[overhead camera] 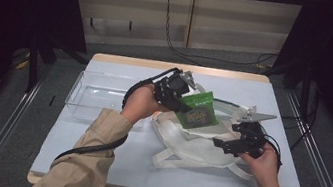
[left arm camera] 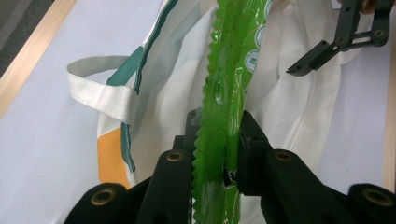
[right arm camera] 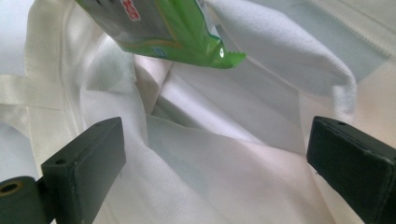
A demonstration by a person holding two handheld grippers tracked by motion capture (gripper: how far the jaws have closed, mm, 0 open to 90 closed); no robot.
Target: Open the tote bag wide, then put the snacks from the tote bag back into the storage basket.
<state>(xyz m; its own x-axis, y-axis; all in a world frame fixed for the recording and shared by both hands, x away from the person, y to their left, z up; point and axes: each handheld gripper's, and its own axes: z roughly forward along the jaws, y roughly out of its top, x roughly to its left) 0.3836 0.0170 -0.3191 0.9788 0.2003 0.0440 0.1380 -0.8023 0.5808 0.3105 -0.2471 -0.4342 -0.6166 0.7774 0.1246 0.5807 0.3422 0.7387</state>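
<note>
On the table, your left gripper pinches the green packet over the bag (mouth slack), so your right gripper, wide open, can spread it

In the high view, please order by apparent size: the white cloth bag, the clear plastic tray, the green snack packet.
1. White cloth bag
2. Clear plastic tray, similar in size, so the order of these two is unsure
3. Green snack packet, clearly the smallest
</note>
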